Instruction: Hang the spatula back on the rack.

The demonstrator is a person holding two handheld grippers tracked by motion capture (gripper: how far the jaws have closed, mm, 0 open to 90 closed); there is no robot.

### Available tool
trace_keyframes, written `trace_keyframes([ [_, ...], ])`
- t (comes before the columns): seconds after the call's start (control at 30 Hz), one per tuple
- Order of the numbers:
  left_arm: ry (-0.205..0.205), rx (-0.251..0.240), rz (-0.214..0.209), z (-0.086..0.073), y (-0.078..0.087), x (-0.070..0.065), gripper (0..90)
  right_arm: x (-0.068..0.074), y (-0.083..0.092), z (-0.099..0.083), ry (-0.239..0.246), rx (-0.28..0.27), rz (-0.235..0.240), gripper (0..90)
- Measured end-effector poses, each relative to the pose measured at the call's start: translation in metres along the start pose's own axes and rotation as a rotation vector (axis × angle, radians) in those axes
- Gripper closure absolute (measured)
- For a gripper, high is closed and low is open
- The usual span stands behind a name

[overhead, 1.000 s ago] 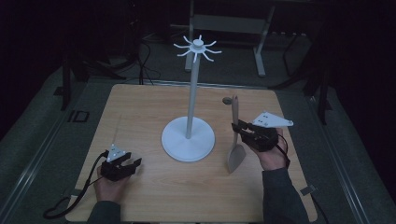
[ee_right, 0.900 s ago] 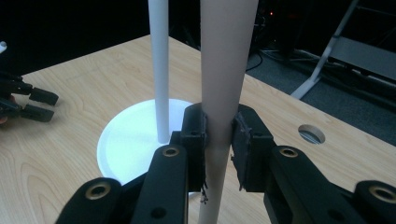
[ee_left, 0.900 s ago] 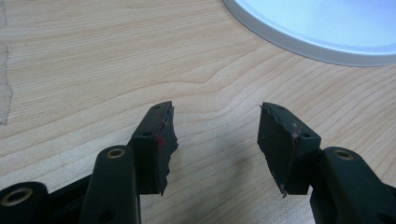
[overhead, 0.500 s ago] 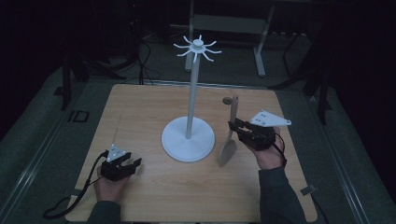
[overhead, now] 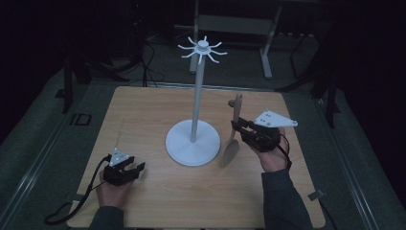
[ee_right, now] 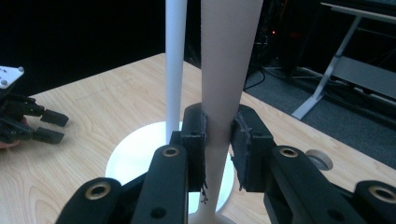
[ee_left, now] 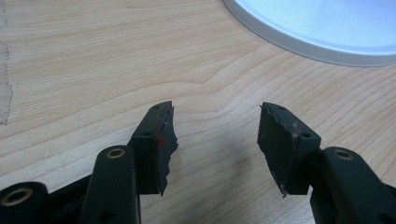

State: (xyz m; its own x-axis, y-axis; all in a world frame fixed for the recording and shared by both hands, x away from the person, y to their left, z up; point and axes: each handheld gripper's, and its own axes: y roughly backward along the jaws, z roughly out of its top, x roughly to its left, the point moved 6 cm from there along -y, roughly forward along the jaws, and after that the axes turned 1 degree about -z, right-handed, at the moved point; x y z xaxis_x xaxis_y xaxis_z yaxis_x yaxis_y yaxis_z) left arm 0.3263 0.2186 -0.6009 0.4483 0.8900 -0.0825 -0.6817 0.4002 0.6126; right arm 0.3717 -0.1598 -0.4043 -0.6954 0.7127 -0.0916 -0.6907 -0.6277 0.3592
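My right claw [overhead: 238, 126] pinches the wooden spatula [overhead: 233, 135] mid-handle, right of frame centre, blade down beside the white stand [overhead: 193, 142]. It looks light, stiff and smooth; I would grip the narrow handle. Left claw [overhead: 135, 167] spread, lower left, on the table [overhead: 143, 110]

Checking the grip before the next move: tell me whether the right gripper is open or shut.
Shut on the spatula: the right gripper has both jaws pressed against its handle, held roughly upright beside the stand.

Wooden table [overhead: 158, 110] (light grain) carries a white stand [overhead: 193, 143].
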Motion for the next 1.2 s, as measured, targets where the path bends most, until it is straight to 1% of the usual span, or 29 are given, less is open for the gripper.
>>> trace_keyframes([
  [0.33, 0.001, 0.000, -0.001, 0.000, 0.000, 0.000, 45.9, 0.005, 0.000, 0.009, 0.010, -0.017, 0.005, 75.6],
  [0.73, 0.001, 0.000, -0.001, 0.000, 0.000, 0.000, 45.9, 0.009, 0.000, 0.027, 0.024, -0.035, 0.005, 75.6],
  [1.2, -0.001, 0.001, -0.001, 0.000, 0.000, 0.000, 45.9, 0.011, 0.000, 0.039, 0.032, -0.050, -0.001, 75.6],
])
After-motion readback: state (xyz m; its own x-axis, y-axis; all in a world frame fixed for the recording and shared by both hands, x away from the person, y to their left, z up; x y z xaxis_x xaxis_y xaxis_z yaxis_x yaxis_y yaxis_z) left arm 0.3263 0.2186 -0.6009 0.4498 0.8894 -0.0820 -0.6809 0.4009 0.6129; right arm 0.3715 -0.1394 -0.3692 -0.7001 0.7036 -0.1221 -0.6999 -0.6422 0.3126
